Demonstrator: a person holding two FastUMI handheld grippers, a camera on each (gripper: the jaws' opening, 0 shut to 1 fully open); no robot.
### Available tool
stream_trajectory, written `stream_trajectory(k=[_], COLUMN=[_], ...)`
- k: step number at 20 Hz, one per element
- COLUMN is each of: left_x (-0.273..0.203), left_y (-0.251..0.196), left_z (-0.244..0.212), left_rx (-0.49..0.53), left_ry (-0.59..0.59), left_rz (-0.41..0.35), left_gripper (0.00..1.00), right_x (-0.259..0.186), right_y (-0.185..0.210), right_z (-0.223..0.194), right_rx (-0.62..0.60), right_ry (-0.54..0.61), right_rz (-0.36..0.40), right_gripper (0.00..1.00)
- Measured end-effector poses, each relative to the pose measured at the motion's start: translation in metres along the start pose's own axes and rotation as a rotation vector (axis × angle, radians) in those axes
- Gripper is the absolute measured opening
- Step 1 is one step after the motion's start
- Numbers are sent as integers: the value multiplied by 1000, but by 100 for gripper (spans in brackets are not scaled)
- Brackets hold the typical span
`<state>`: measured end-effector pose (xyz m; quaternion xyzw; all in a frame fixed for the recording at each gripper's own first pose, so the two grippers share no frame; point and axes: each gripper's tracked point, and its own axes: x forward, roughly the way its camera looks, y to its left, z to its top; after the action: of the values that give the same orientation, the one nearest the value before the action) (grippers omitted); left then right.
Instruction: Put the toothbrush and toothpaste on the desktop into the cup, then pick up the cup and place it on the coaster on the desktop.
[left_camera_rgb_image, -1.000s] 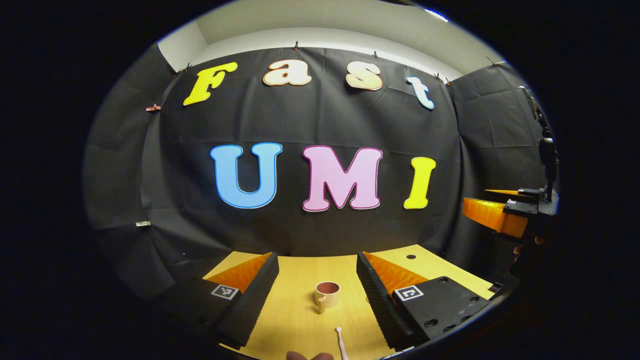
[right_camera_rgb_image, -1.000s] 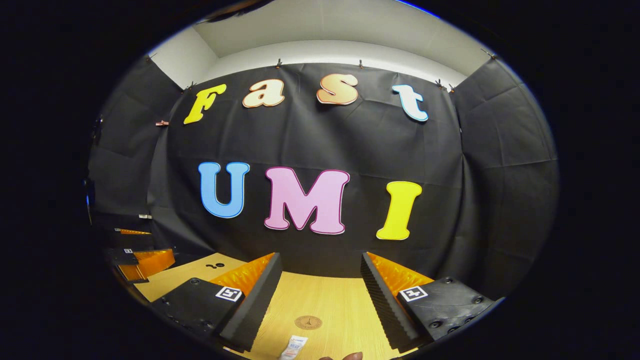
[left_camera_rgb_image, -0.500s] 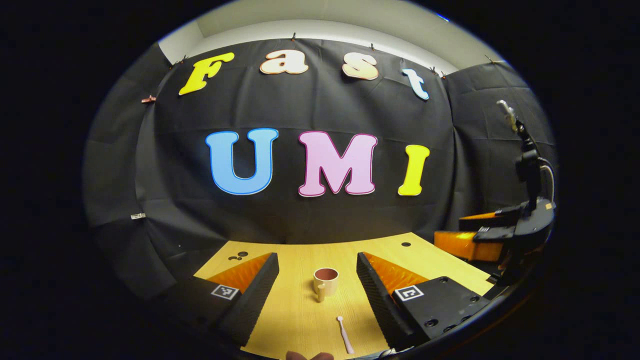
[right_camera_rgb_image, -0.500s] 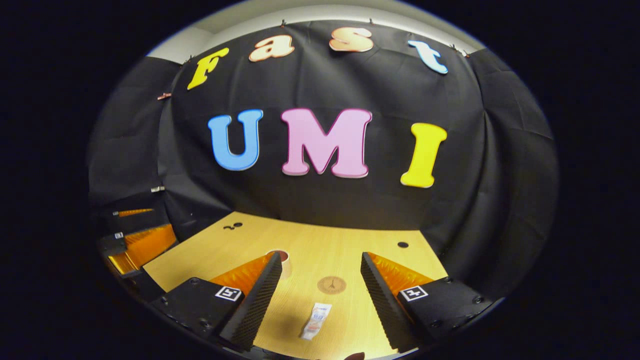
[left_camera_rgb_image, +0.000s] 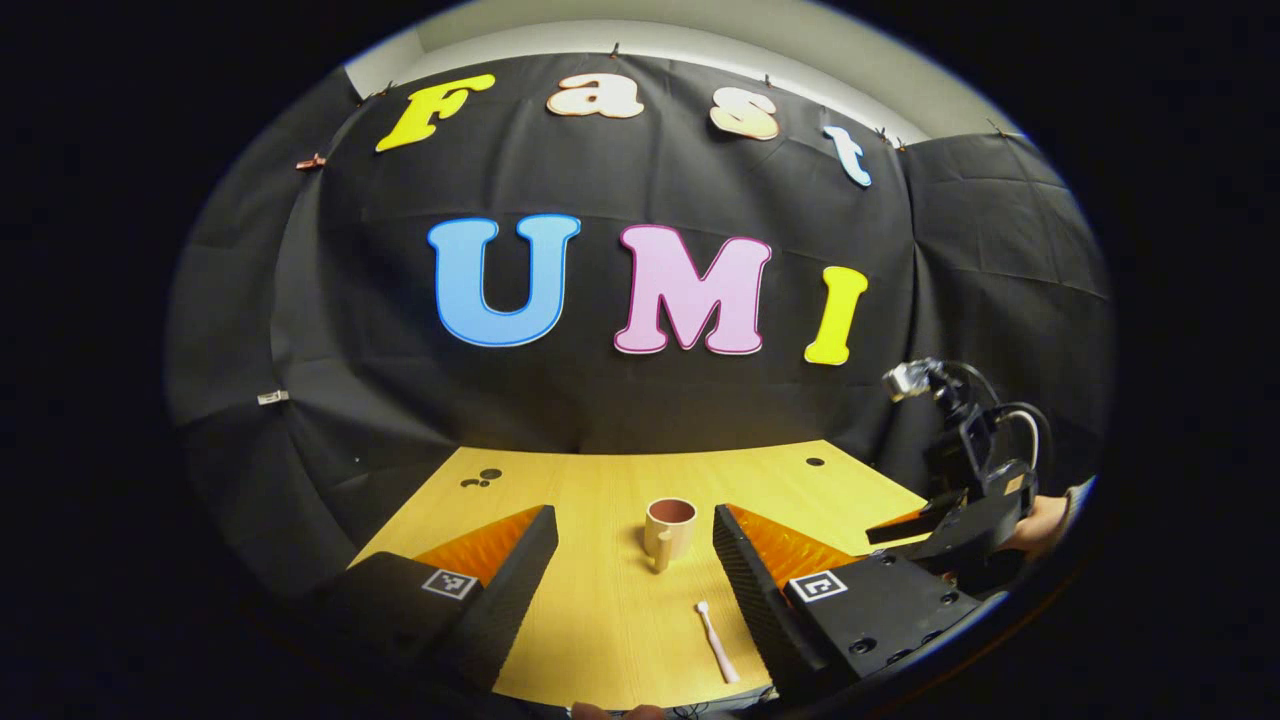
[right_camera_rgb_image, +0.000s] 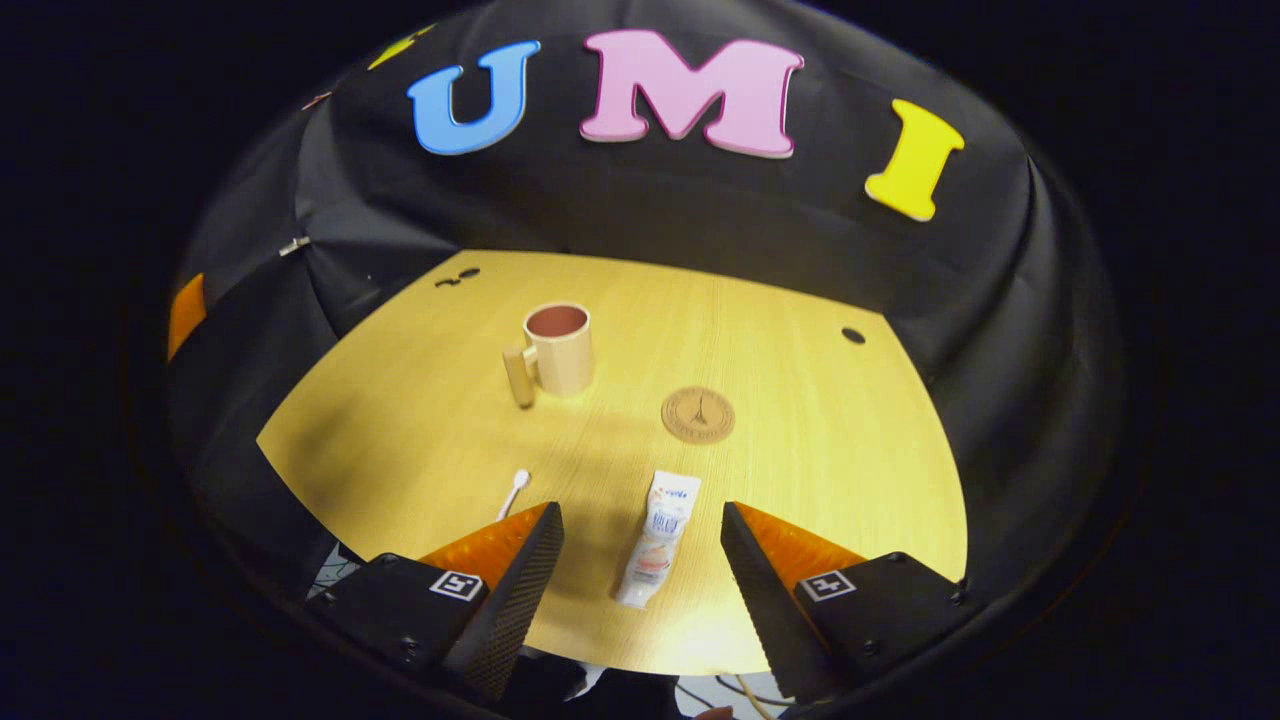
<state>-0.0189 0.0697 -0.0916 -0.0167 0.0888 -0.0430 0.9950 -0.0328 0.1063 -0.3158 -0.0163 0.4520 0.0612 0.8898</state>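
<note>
- On the wooden desktop (right_camera_rgb_image: 800, 420), we take the cup (right_camera_rgb_image: 558, 350) as our landmark: it stands upright and empty, its handle turned toward the near-left in the right gripper view.
- Just right of the cup and a little nearer to us lies the round coaster (right_camera_rgb_image: 698, 414), bare, apart from the cup.
- Nearer than the coaster lies the toothpaste (right_camera_rgb_image: 657, 540), flat, its length running toward us, between the spread fingers of our right gripper (right_camera_rgb_image: 640, 560), which touches nothing.
- Nearer than the cup and slightly left lies the toothbrush (right_camera_rgb_image: 514, 491), its far end showing beside the right gripper's left finger.
- In the left gripper view, our left gripper (left_camera_rgb_image: 635, 560) is likewise spread wide and empty, the cup framed between its fingers, the toothbrush near its right finger.
- We judge that the task is at its first step: nothing is in the cup yet, and both grippers hover above the desktop.
- The next move, in our judgement, calls for lowering the right gripper around the toothpaste, closing across its narrow width, then lifting it and tipping it upright over the cup's mouth.
</note>
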Motion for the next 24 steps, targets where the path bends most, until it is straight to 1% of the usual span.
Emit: stream_trajectory(k=[3,7,9,12,15,17,19,20,21,23,24], left_x=[3,6,9,10,10,9,11,11,13,16,19], left_y=[13,22,23,21,18,13,6,4,1,-5,-9], left_z=[-14,-27,-34,-40,-48,-54,-58,-61,-62,-66,-71], left_rx=[8,3,-6,-7,-12,-18,-15,-12,-11,-19,-22], left_ry=[21,42,58,77,98,117,132,139,145,153,162], left_rz=[14,23,23,19,24,23,21,23,28,31,35], left_gripper=[97,97,97,97,97,97,97,97,97,97,97], right_x=[39,76,90,103,113,119,121,122,122,123,124], right_y=[-2,-4,-7,-13,-14,-17,-13,-16,-18,-20,-22], right_z=[-27,-53,-60,-66,-72,-78,-78,-77,-78,-80,-79], right_rx=[31,66,73,60,81,80,131,153,163,165,175], right_ry=[126,262,308,346,389,411,427,426,438,445,446], right_rz=[-14,-26,-38,-59,-55,-55,-31,-40,-41,-45,-47], right_gripper=[98,98,96,94,93,88,80,74,74,69,61])
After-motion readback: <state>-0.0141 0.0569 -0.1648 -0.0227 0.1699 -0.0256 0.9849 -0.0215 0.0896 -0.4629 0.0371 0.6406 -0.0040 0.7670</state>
